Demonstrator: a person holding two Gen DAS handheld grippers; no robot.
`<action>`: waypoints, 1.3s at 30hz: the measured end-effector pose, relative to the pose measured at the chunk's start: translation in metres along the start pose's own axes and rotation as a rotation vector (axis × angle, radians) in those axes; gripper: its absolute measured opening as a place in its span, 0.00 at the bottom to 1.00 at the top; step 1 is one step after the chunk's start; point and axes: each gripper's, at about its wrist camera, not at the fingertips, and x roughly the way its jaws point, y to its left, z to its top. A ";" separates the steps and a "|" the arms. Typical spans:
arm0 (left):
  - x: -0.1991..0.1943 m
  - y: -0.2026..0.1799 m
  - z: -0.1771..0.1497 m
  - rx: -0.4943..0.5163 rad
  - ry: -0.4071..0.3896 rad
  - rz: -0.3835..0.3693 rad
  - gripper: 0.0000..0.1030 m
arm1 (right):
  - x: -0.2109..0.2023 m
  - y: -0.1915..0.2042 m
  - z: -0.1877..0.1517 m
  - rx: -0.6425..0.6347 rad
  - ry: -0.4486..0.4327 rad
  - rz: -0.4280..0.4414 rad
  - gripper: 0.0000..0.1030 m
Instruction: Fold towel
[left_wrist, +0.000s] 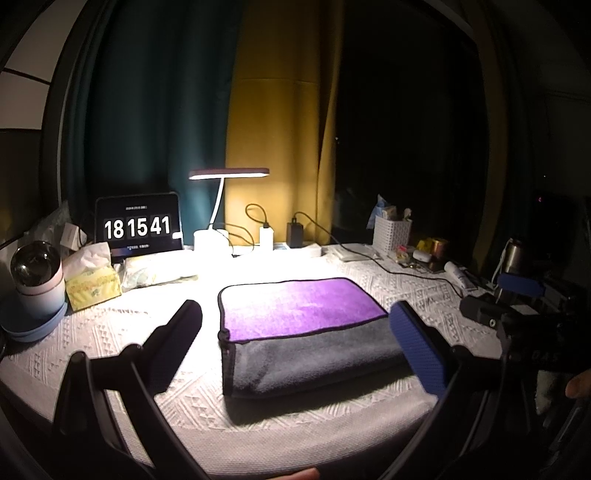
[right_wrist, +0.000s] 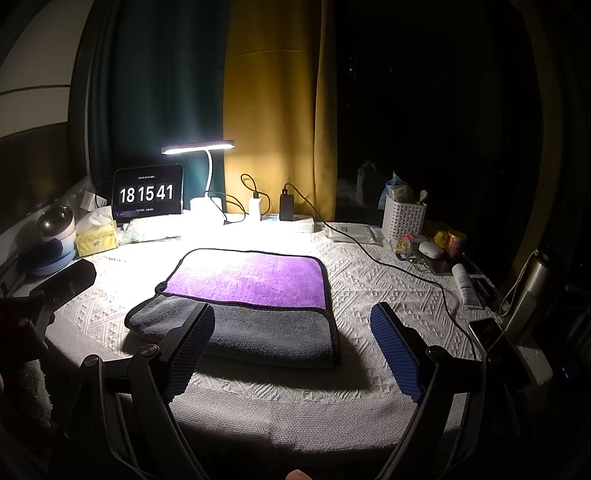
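Purple on top and grey beneath, the folded towel (left_wrist: 306, 332) lies on your white textured tablecloth (left_wrist: 110, 332), in front of the lit desk lamp (left_wrist: 229, 173). Your left gripper (left_wrist: 295, 343) and right gripper (right_wrist: 295, 350) both hang spread wide above the table's near edge, grasping nothing.

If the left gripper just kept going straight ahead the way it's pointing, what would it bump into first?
Most likely the folded towel: it lies between the open fingers of the left gripper, directly ahead and slightly below. Depth is hard to judge; if it passed above the towel, the desk lamp stands further on.
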 end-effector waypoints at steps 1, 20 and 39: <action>0.000 0.000 0.000 0.000 0.000 0.000 0.99 | 0.000 0.000 0.000 0.000 -0.001 -0.001 0.86; -0.001 -0.004 0.000 -0.001 -0.002 -0.004 0.99 | 0.000 0.001 0.000 0.001 0.001 0.000 0.86; -0.002 -0.004 -0.001 0.000 -0.001 -0.003 0.99 | 0.001 0.000 -0.001 0.003 0.004 0.000 0.86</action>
